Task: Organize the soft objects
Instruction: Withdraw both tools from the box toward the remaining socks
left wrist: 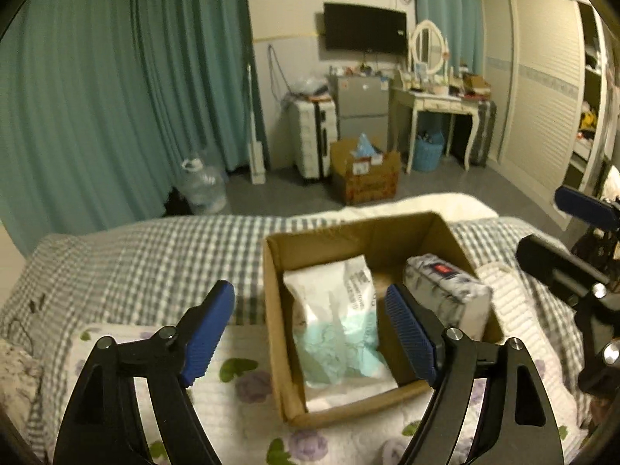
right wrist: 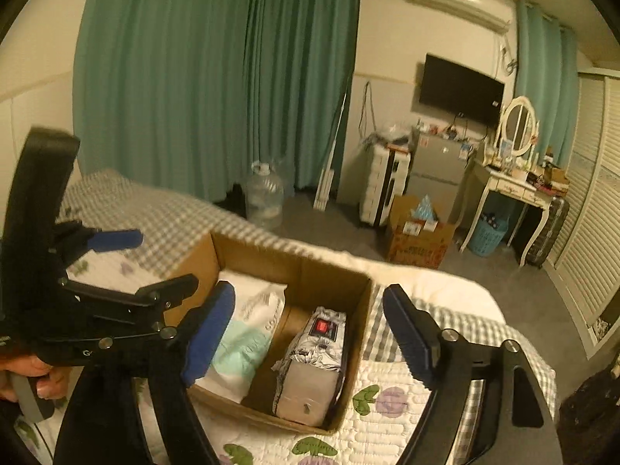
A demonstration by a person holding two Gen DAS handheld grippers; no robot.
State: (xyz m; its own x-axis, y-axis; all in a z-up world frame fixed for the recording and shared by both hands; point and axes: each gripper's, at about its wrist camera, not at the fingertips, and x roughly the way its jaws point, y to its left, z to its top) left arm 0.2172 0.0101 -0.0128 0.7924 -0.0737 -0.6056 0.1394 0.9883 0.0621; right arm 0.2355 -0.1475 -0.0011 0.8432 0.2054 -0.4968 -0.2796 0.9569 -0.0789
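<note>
On the bed (left wrist: 128,248), in the cardboard box (left wrist: 279,333) near its foot edge, I see the white-and-teal pack (left wrist: 337,321) and grey printed pack (left wrist: 445,290) already stowed, my left gripper (left wrist: 310,329) and right gripper (right wrist: 308,333) released and empty, so I judge little remains.

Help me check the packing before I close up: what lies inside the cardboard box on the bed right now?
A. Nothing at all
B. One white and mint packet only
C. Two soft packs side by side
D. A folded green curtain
C: inside the cardboard box a white and mint packet lies beside a grey floral pack with a red label; both grippers are open and hold nothing.
</note>
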